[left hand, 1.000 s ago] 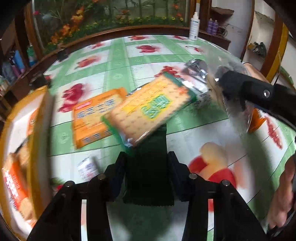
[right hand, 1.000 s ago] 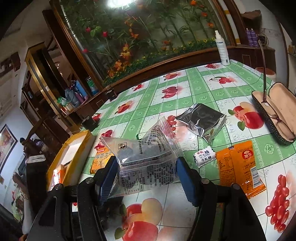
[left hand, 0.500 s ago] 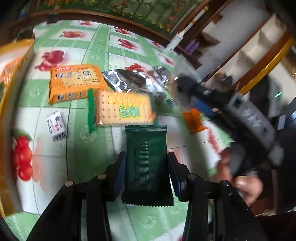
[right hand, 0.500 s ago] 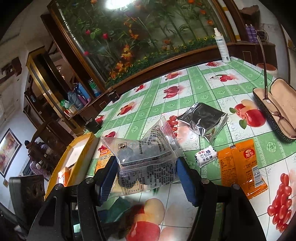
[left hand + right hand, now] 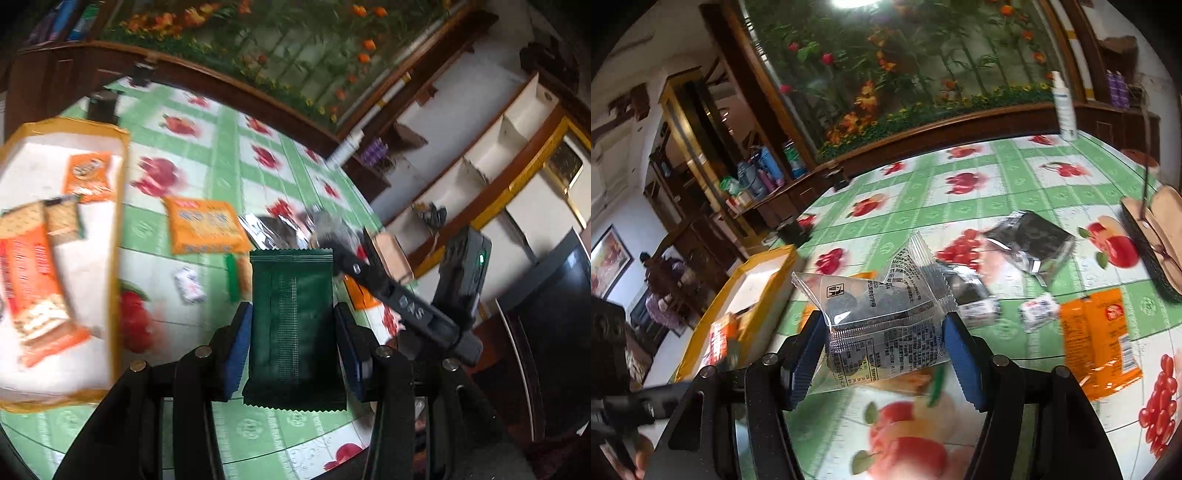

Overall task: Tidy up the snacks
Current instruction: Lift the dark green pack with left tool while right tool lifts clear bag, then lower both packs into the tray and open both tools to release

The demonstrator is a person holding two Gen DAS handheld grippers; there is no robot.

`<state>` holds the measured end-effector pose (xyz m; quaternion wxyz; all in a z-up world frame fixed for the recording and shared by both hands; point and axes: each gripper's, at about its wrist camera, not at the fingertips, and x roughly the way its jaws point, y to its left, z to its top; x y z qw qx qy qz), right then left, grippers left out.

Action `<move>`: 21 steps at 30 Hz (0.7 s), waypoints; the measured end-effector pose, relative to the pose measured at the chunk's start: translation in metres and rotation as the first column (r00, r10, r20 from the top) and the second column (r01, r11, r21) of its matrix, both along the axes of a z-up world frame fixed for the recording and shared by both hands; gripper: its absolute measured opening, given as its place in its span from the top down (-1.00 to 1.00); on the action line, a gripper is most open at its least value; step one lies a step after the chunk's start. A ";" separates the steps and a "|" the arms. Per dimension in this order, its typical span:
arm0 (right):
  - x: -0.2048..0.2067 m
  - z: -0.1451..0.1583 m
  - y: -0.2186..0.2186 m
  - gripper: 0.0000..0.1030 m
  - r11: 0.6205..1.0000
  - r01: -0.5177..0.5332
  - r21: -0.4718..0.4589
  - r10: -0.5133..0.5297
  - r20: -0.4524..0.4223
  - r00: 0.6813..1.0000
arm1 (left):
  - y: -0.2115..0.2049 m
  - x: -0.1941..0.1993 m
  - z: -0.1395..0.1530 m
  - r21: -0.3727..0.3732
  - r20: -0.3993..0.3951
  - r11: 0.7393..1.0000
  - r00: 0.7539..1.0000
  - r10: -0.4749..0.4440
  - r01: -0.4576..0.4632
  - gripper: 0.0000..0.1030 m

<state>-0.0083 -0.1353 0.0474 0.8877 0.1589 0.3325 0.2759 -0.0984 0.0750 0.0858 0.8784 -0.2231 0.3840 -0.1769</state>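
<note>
My left gripper (image 5: 293,343) is shut on a dark green snack packet (image 5: 291,325) and holds it above the table's front edge, right of the yellow-rimmed box (image 5: 120,229). The box holds several orange cracker packs (image 5: 33,288). My right gripper (image 5: 884,354) is shut on a clear packet of dark snacks (image 5: 875,306), held above the table right of the same box (image 5: 768,291). The right gripper also shows in the left wrist view (image 5: 388,284). On the table lie an orange cracker pack (image 5: 203,229), a silver packet (image 5: 1030,247), an orange sachet (image 5: 1097,339) and small white packets (image 5: 1038,310).
The green fruit-print tablecloth (image 5: 960,206) covers the table. An open glasses case (image 5: 1156,240) lies at the right edge. A white spray bottle (image 5: 1063,107) stands at the far edge by the wooden ledge. Shelves and furniture surround the table.
My left gripper has swung left with the green packet; the box now fills the left of its view. The yellow-green cracker pack is now mostly hidden behind the packet. The right gripper has barely moved.
</note>
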 end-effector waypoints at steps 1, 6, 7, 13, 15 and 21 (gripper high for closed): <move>-0.001 0.002 0.006 -0.35 1.000 -0.019 0.006 0.019 -0.002 1.000 | 0.007 0.000 0.002 -0.006 0.007 1.000 1.000 0.011 -0.011 0.16; -0.010 0.014 0.034 -0.35 0.993 -0.113 0.024 0.113 0.003 0.994 | 0.047 -0.005 0.007 -0.035 0.032 0.996 0.996 0.084 -0.083 0.16; -0.011 0.016 0.040 -0.35 0.991 -0.130 0.026 0.130 0.003 0.992 | 0.055 -0.006 0.008 -0.038 0.035 0.995 0.995 0.097 -0.096 0.16; -0.011 0.030 0.085 -0.36 0.967 -0.253 0.035 0.253 -0.010 0.967 | 0.107 -0.015 0.012 -0.039 0.057 0.975 0.974 0.220 -0.218 0.16; -0.009 0.034 0.103 -0.36 0.957 -0.288 0.026 0.288 -0.012 0.958 | 0.124 -0.018 0.010 -0.021 0.061 0.963 0.961 0.270 -0.269 0.15; 0.000 0.043 0.154 -0.36 0.934 -0.358 -0.017 0.357 -0.012 0.934 | 0.155 -0.023 -0.001 0.051 0.050 0.925 0.926 0.375 -0.378 0.15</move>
